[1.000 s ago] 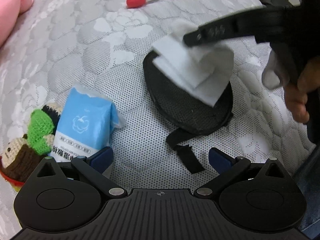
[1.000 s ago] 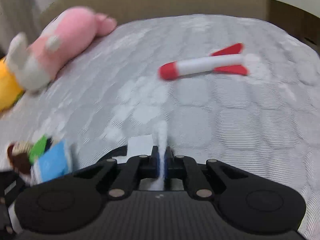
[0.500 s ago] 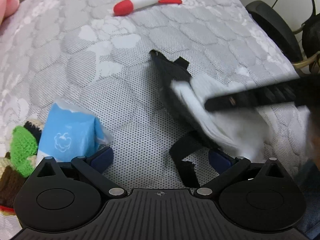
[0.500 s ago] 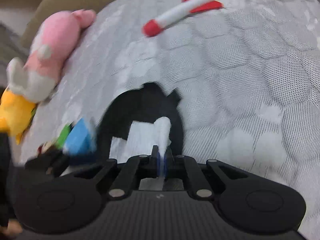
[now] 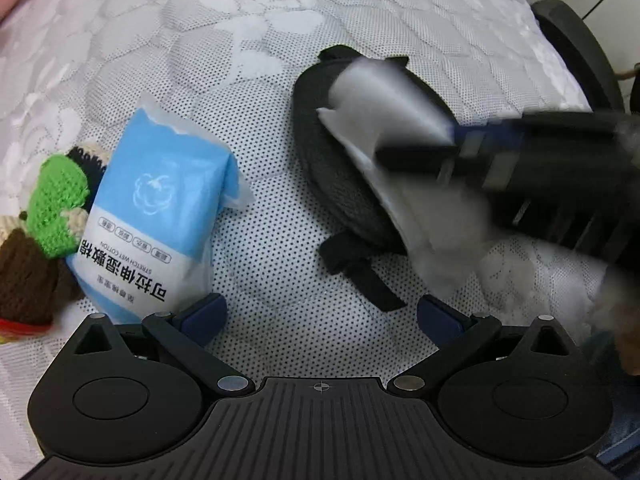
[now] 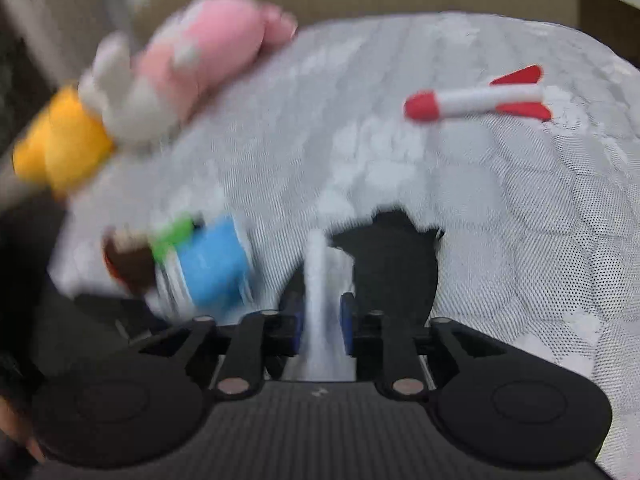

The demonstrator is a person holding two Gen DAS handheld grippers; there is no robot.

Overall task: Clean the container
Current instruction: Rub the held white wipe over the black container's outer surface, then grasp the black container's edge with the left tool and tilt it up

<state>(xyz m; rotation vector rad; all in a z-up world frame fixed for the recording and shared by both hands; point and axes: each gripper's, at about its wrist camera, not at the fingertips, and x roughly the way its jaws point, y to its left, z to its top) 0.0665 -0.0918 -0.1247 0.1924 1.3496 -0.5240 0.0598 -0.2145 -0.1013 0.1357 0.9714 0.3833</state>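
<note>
A black oval fabric case (image 5: 332, 168) with a strap lies on the grey quilted mattress (image 5: 280, 60). A white wipe (image 5: 376, 100) is draped over its right half. My right gripper (image 6: 322, 316) reaches in from the right over the case, blurred. Its jaws are opening, and the wipe (image 6: 316, 272) still stands between them with a gap to the right pad. My left gripper (image 5: 322, 316) hangs open above the mattress just below the case's strap, with nothing between its fingers.
A blue wet-wipe pack (image 5: 160, 216) lies left of the case, against a crocheted doll (image 5: 48, 208). Farther back are a red and white rocket toy (image 6: 472, 100) and a pink plush (image 6: 208, 52). A black chair part (image 5: 576, 52) shows past the mattress's right edge.
The right gripper swept the wipe across the case, down and to the right in the left wrist view. Its jaws, shut on the wipe before, now stand apart. The left gripper stays open.
</note>
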